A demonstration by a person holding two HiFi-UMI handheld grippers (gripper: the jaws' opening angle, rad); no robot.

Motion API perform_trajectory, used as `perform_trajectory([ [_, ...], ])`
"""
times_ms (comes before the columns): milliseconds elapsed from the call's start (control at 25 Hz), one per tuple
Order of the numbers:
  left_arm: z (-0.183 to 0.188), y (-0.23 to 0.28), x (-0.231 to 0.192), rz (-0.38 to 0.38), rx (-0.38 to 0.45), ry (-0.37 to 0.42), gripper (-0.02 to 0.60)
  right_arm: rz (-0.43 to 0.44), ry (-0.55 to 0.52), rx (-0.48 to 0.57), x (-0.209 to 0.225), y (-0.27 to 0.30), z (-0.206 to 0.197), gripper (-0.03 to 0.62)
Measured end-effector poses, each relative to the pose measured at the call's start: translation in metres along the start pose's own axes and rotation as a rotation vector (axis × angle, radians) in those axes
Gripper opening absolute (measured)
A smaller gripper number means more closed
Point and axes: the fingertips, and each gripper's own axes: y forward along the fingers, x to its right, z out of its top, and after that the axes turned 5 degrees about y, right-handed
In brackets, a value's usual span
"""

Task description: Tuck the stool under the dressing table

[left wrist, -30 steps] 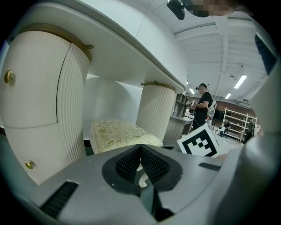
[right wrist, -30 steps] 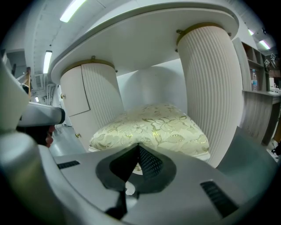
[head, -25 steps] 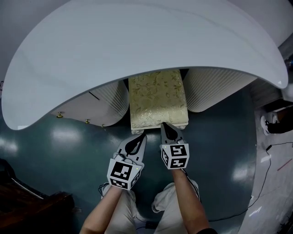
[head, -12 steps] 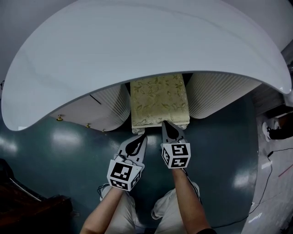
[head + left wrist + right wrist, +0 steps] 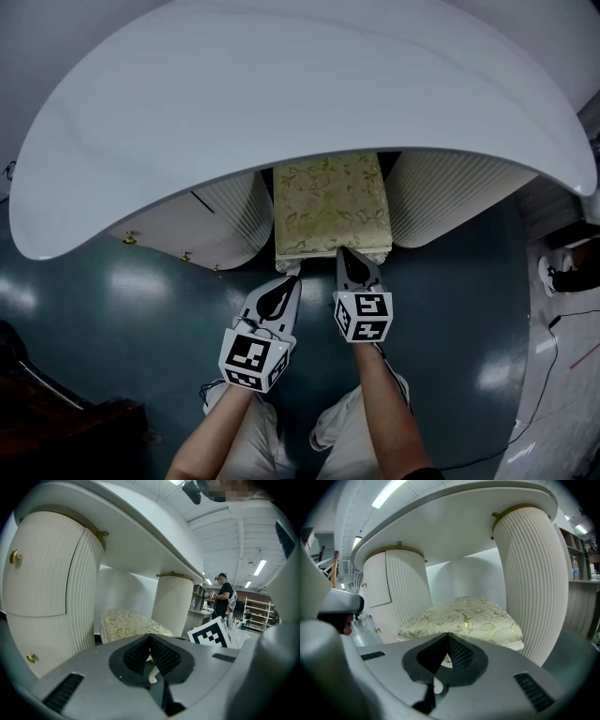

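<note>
The dressing table has a big, smooth, white top that curves like a bean. Under it stand two round white legs with thin up-and-down ridges, the left leg and the right leg. A thin gold ring runs round the top of each one. The left leg has flat doors with little gold knobs, and the doors are shut, so I cannot tell what is inside. The stool sits between the two legs. Its far end is under the table top and its near end pokes out. Its seat is a soft, puffy box shape, cream with shiny gold leaves, on a white base with curly carved feet. The floor is dark blue-green and shiny. The left gripper has its jaws pressed together to a point, just by the stool's near left foot. The right gripper has its jaws pressed together too, and its tip is on the stool's near edge. Neither one holds anything.
</note>
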Motion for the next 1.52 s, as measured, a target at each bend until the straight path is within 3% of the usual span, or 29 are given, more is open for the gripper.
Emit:
perform_trajectory([
  [320, 0.045, -0.047, 0.015, -0.017, -0.061, -0.029, 0.012, 0.026, 0.020, -0.044, -0.038, -0.058, 0.039, 0.014],
  [520, 0.105, -0.068, 0.006, -0.046, -0.089, -0.134, 0.012, 0.010, 0.042, -0.087, -0.060, -0.094, 0.090, 0.014],
  [1280, 0.337, -0.178, 0.054, -0.083, -0.084, -0.088, 0.012, 0.066, 0.045, -0.043, -0.159, -0.261, 0.321, 0.014],
  [1520, 0.375, -0.212, 0.071, -0.099, -0.070, -0.079, 0.012, 0.084, 0.029, -0.034, -0.191, -0.298, 0.358, 0.014],
])
